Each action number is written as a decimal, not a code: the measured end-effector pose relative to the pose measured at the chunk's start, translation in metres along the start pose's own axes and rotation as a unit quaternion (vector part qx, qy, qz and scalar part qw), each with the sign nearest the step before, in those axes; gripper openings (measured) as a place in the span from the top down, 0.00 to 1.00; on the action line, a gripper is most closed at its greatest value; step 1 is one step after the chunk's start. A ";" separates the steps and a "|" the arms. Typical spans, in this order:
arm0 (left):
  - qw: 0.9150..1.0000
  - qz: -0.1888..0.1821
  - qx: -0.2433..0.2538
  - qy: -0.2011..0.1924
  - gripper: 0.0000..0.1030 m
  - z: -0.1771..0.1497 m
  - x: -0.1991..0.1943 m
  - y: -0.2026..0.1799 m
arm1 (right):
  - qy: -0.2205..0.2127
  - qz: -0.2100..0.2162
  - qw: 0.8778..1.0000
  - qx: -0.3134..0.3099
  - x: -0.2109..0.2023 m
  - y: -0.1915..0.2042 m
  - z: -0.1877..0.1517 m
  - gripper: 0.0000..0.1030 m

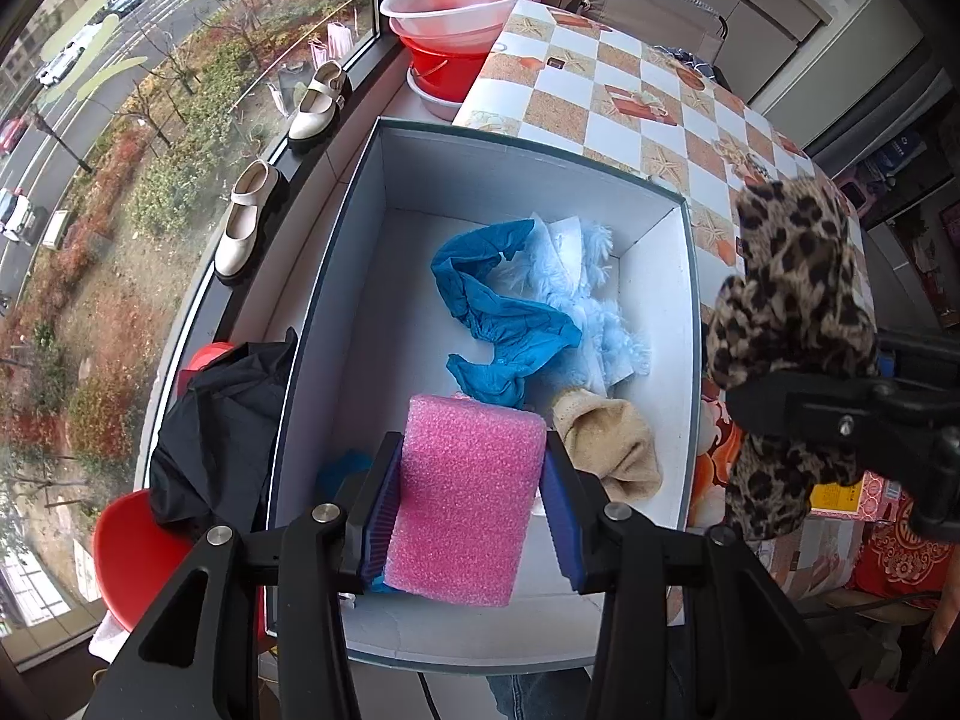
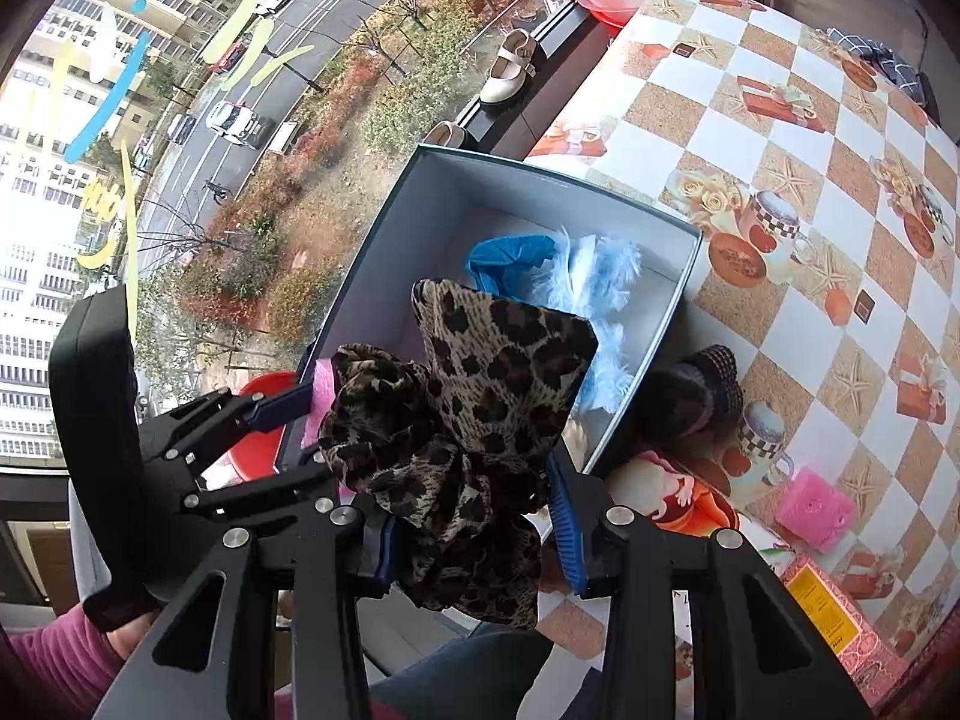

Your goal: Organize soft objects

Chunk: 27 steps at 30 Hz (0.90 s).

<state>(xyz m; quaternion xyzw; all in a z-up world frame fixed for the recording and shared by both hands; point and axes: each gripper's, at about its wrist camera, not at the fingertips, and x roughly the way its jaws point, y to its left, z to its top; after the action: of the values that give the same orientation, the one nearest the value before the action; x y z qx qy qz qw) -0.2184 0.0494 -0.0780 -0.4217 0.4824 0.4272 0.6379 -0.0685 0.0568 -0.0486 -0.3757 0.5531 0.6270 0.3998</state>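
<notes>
My left gripper (image 1: 471, 510) is shut on a pink foam block (image 1: 468, 498) and holds it over the near end of an open grey box (image 1: 336, 276). In the box lie a blue cloth (image 1: 498, 312), a light blue fluffy cloth (image 1: 594, 300) and a beige sock (image 1: 612, 450). My right gripper (image 2: 474, 516) is shut on a leopard-print cloth (image 2: 480, 408), held above the box's near right corner (image 2: 654, 312). The same cloth (image 1: 786, 312) and right gripper show at the right of the left wrist view. The left gripper (image 2: 264, 414) with the pink block shows in the right wrist view.
The box sits at the edge of a table with a checkered cloth (image 2: 810, 192). A dark knit item (image 2: 690, 390), a second pink foam block (image 2: 813, 507) and a pink carton (image 2: 840, 618) lie on the table. A black garment on a red chair (image 1: 222, 432), shoes (image 1: 246, 216) and basins (image 1: 462, 6) stand by the window.
</notes>
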 end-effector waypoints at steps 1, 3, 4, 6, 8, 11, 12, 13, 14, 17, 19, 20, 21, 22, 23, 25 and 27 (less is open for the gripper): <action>1.000 0.001 0.001 0.003 0.53 -0.001 0.002 0.000 | -0.001 0.001 1.000 0.001 0.001 0.001 0.004 0.60; 1.000 -0.001 0.002 0.012 0.51 -0.003 0.006 -0.001 | -0.002 0.003 1.000 0.007 0.005 0.001 0.010 0.60; 1.000 -0.003 0.003 0.017 0.44 -0.004 0.008 -0.002 | -0.004 0.003 1.000 0.010 0.006 0.001 0.012 0.60; 1.000 0.001 0.003 0.023 0.27 -0.006 0.012 -0.003 | -0.005 0.004 1.000 0.015 0.008 0.001 0.016 0.56; 0.999 -0.003 0.001 0.033 0.23 -0.008 0.016 -0.002 | -0.001 0.009 1.000 0.019 0.011 0.002 0.019 0.46; 0.995 -0.027 -0.019 0.092 0.21 -0.008 0.035 0.001 | -0.003 0.000 1.000 0.029 0.010 0.001 0.020 0.11; 0.993 -0.030 -0.025 0.109 0.21 -0.009 0.041 0.003 | -0.003 -0.006 0.999 0.032 0.008 0.000 0.020 0.07; 0.992 -0.033 -0.031 0.116 0.21 -0.010 0.045 0.004 | 0.000 -0.013 0.999 0.036 0.006 -0.002 0.020 0.04; 0.992 -0.037 -0.037 0.118 0.20 -0.011 0.047 0.005 | 0.003 -0.021 0.999 0.041 0.004 -0.005 0.021 0.01; 0.991 -0.057 -0.051 0.112 0.11 -0.009 0.044 0.006 | 0.000 -0.026 0.998 0.057 -0.011 -0.018 0.018 0.01; 0.991 -0.070 -0.054 0.101 0.00 -0.004 0.038 0.004 | 0.000 -0.026 0.997 0.068 -0.027 -0.030 0.015 0.01; 0.991 -0.079 -0.054 0.096 0.00 -0.001 0.034 0.002 | -0.001 -0.027 0.997 0.073 -0.036 -0.037 0.013 0.01; 0.990 -0.090 -0.053 0.092 0.00 0.002 0.030 -0.001 | -0.002 -0.027 0.997 0.078 -0.046 -0.045 0.011 0.01; 0.990 -0.096 -0.051 0.089 0.00 0.007 0.028 -0.005 | -0.003 -0.029 0.996 0.083 -0.057 -0.053 0.009 0.01; 0.991 -0.098 -0.045 0.085 0.00 0.010 0.025 -0.009 | -0.005 -0.033 0.996 0.088 -0.068 -0.061 0.006 0.01; 0.992 -0.100 -0.028 0.076 0.00 0.018 0.017 -0.022 | -0.007 -0.050 0.994 0.099 -0.087 -0.081 -0.002 0.01; 0.991 -0.110 -0.010 0.070 0.00 0.024 0.010 -0.037 | -0.006 -0.075 0.991 0.115 -0.103 -0.105 -0.010 0.01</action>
<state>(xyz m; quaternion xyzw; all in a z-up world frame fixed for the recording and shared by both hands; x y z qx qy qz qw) -0.1752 0.0628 -0.0788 -0.5073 0.4727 0.3285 0.6413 0.0687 0.0450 0.0035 -0.3638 0.5900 0.5295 0.4891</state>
